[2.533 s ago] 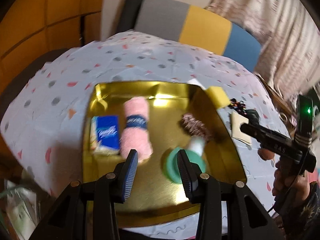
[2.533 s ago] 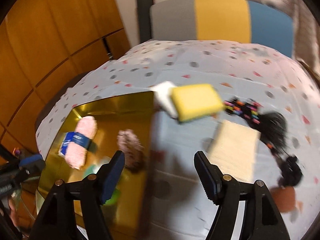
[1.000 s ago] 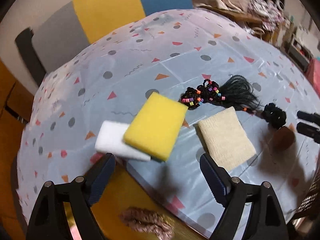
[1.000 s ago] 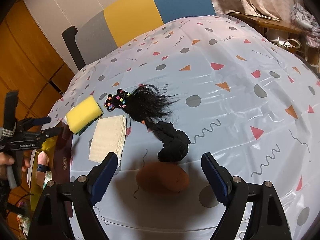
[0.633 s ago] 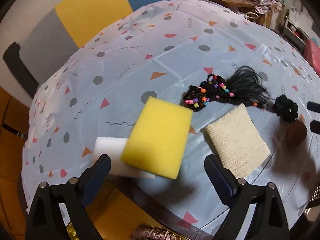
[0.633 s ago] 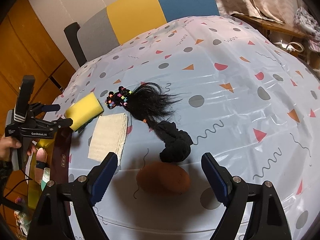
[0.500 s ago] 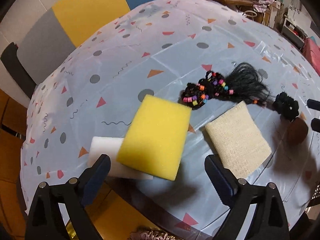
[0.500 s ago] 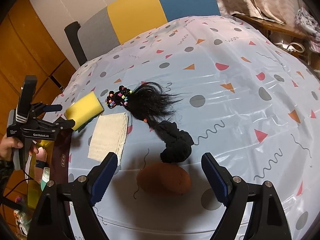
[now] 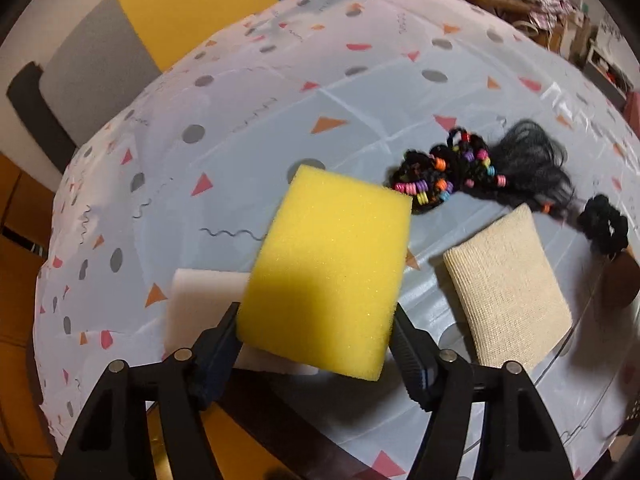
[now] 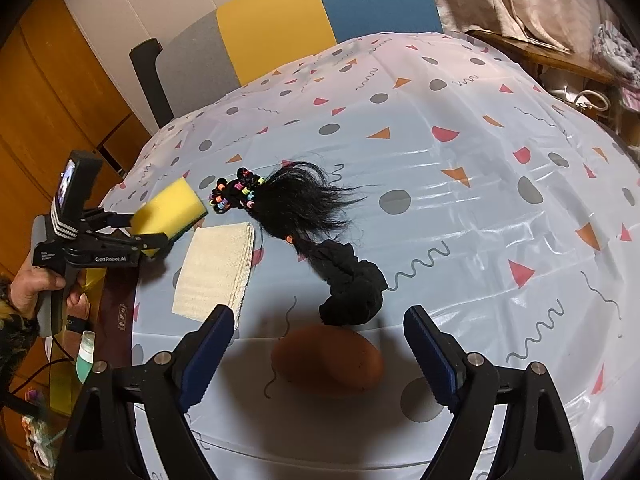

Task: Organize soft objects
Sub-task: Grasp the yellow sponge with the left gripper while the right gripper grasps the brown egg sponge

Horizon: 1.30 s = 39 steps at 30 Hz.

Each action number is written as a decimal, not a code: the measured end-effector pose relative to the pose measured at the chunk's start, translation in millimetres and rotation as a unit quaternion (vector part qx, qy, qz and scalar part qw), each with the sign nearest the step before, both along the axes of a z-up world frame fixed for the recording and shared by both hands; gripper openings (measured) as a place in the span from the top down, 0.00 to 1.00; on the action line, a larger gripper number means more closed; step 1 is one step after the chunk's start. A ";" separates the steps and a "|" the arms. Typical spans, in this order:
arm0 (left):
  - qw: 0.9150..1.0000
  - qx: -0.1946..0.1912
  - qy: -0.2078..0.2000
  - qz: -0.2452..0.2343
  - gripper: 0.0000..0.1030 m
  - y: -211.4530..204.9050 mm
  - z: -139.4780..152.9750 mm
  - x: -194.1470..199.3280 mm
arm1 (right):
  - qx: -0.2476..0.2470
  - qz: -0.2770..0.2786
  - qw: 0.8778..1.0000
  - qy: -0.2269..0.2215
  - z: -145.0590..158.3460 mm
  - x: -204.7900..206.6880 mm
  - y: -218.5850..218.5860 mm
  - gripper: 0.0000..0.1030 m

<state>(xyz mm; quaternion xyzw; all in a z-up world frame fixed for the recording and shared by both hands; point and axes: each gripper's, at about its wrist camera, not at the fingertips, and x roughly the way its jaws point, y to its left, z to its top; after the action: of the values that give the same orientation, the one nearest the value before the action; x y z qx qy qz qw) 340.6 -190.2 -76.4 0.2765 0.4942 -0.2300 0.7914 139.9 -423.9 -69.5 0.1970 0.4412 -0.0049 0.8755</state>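
Note:
A yellow sponge (image 9: 332, 264) lies slanted on a white foam block (image 9: 200, 304) near the table's left edge. My left gripper (image 9: 315, 316) straddles its near end; the jaws are closing and both pads touch the sponge's sides. In the right wrist view the same left gripper (image 10: 148, 232) grips the yellow sponge (image 10: 168, 208). My right gripper (image 10: 320, 316) hangs open over a brown oval pad (image 10: 326, 358), with nothing between its fingers. Nearby lie a beige cloth (image 10: 216, 268), a black scrunchie (image 10: 352, 288) and a black hairpiece with coloured beads (image 10: 288, 204).
The patterned tablecloth (image 10: 460, 180) covers a round table. A gold tray (image 9: 228, 444) sits at the table's left edge, with a green bottle (image 10: 85, 356) in it. A grey, yellow and blue chair back (image 10: 280, 20) stands behind. A hand (image 10: 36, 284) holds the left gripper.
The left gripper has come down and forward onto the yellow sponge, and its jaws have narrowed from wide open until they meet the sponge's sides. The right gripper has stayed put.

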 end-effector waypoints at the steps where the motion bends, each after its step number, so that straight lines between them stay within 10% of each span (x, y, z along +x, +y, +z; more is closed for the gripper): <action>1: 1.000 -0.007 -0.003 0.002 0.33 2.0 2.5 -1.1 | 0.000 0.001 1.000 0.000 0.0 0.2 -0.1 0.15; 25: 0.972 -0.217 -0.046 0.082 0.33 85.3 102.8 -133.1 | 0.062 -0.030 0.998 -0.013 -2.2 -2.0 -17.0 0.15; 39: 0.953 -0.266 -0.049 0.138 0.33 145.9 106.0 -198.9 | -0.027 0.061 0.997 0.050 -24.6 7.8 29.1 0.15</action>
<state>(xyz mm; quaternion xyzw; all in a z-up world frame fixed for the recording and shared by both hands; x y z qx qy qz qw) 141.7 -44.2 29.6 -0.0041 0.4093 -0.2282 0.8834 147.7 -394.7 -94.1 0.1456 0.4952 0.0268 0.8561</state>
